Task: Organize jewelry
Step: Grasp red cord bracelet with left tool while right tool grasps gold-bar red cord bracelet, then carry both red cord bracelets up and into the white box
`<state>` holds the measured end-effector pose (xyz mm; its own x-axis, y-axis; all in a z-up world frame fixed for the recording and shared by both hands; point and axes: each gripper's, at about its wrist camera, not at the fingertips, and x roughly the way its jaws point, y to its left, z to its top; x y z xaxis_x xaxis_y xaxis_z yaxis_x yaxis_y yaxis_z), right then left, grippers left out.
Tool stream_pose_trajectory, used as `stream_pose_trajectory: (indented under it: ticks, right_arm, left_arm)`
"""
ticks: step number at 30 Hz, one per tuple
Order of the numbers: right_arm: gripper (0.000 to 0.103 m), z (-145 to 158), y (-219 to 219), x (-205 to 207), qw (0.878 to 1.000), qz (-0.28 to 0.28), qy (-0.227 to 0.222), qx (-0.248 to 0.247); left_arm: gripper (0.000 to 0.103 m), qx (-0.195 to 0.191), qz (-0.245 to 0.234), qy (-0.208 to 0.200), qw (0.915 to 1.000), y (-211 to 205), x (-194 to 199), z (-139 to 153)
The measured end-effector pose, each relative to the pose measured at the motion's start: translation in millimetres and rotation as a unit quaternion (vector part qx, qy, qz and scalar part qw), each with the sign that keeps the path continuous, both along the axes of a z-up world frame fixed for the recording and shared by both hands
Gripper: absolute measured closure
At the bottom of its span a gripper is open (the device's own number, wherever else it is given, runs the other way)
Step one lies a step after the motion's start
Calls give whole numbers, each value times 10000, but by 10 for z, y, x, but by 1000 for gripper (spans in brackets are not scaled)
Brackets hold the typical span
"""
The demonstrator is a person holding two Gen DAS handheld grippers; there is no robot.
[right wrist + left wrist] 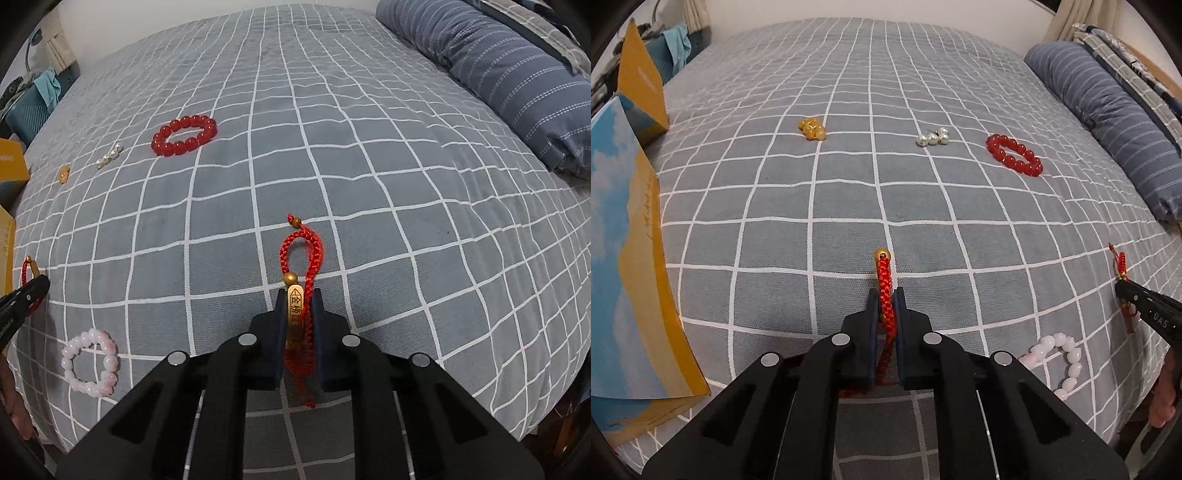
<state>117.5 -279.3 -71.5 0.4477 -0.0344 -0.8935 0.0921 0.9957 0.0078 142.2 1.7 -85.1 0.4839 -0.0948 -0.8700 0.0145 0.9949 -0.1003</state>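
Note:
My left gripper (886, 295) is shut on a red braided cord bracelet (885, 291) with a gold bead at its tip, held just above the bed. My right gripper (299, 297) is shut on a second red braided cord bracelet (300, 254) with a gold engraved bar charm. On the grey checked bedspread (849, 192) lie a red bead bracelet (1014, 154), pearl pieces (933, 137), amber beads (812, 129) and a pink-white bead bracelet (91, 362). The right gripper shows at the right edge of the left wrist view (1123, 286).
A yellow and blue box (635, 258) with its lid up stands at the bed's left edge. A rolled blue striped quilt (1108, 122) lies along the right side. A teal case (26, 110) stands beyond the bed's far left.

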Motion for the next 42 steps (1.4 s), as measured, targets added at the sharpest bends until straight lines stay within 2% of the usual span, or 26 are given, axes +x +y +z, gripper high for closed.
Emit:
stream_pose_trajectory:
  ticks: [16, 42]
  right_arm:
    - [92, 195, 31, -27, 9998, -5, -210, 65]
    - [92, 708, 286, 43, 9970, 265, -734, -16]
  left_arm:
    - [96, -120, -45, -255, 9996, -2, -37, 342]
    - [96, 10, -6, -679, 9977, 53, -105, 822]
